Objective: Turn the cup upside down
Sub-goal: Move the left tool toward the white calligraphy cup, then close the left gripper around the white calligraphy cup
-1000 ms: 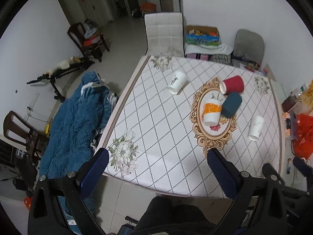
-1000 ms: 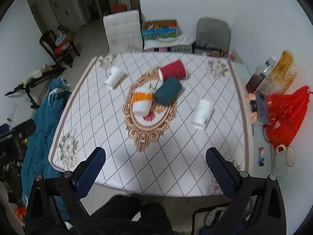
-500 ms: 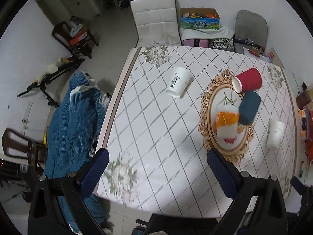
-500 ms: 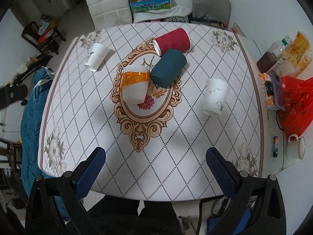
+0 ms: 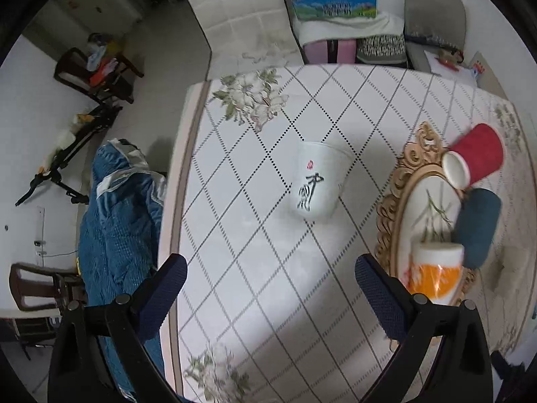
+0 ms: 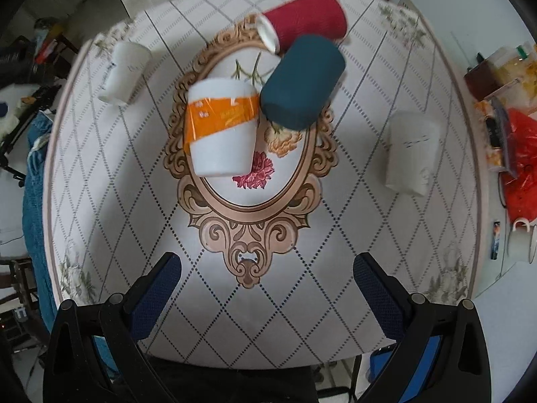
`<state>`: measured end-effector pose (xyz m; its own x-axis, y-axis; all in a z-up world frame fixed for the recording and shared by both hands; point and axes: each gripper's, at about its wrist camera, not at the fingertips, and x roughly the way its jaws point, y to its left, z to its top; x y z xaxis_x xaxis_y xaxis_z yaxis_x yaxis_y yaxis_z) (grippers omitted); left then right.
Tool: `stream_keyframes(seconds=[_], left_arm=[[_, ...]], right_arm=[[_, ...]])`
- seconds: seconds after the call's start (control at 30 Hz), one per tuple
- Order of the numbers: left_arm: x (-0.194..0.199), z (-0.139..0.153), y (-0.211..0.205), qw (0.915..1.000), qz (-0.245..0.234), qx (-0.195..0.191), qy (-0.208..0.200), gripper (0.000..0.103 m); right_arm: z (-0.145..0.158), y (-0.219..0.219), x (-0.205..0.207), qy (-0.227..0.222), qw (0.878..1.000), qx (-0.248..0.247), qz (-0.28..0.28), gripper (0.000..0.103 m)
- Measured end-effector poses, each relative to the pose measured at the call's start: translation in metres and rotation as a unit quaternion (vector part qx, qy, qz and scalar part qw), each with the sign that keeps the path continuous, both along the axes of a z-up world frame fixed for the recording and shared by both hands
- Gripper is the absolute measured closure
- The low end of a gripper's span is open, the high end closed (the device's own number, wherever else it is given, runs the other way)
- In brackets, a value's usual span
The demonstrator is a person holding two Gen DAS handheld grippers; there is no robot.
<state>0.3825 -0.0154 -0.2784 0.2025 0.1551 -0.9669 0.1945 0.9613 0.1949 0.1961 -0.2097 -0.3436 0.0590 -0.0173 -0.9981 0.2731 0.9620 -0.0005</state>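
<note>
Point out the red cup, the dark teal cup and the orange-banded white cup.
red cup (image 6: 310, 16), right wrist view, on its ribbed side wall.
dark teal cup (image 6: 302, 80), right wrist view, mid side wall.
orange-banded white cup (image 6: 223, 117), right wrist view, on the orange band.

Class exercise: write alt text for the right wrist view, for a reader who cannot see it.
Five paper cups lie on their sides on a patterned table: an orange-banded cup, a teal cup and a red cup clustered mid-table, and two white cups, one far left, one right. The open right gripper hovers at the near edge, holding nothing.
</note>
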Motion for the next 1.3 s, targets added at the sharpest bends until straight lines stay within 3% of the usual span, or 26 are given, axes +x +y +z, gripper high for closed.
stream_keyframes(seconds=[0.37,0.57,0.83,1.3], left_arm=[[0.065,-0.054,-0.020,0.9973,-0.047,-0.001,0.057,0.000],[0.087,-0.081,-0.033,0.9934,-0.075,0.005,0.086,0.000],[0.088,-0.113,-0.047,0.9842,-0.125,0.021,0.124,0.001],[0.092,-0.120,-0.048,0.9836,-0.131,0.019,0.122,0.041]], right_arm=[[-0.059,0.019,0.029,0.074,0.997,0.016,0.000,0.000],[-0.073,0.030,0.039,0.094,0.995,0.025,0.002,0.000],[-0.082,0.037,0.052,0.106,0.994,0.028,0.002,0.000],[-0.075,0.026,0.056,0.107,0.994,0.023,-0.007,0.000]])
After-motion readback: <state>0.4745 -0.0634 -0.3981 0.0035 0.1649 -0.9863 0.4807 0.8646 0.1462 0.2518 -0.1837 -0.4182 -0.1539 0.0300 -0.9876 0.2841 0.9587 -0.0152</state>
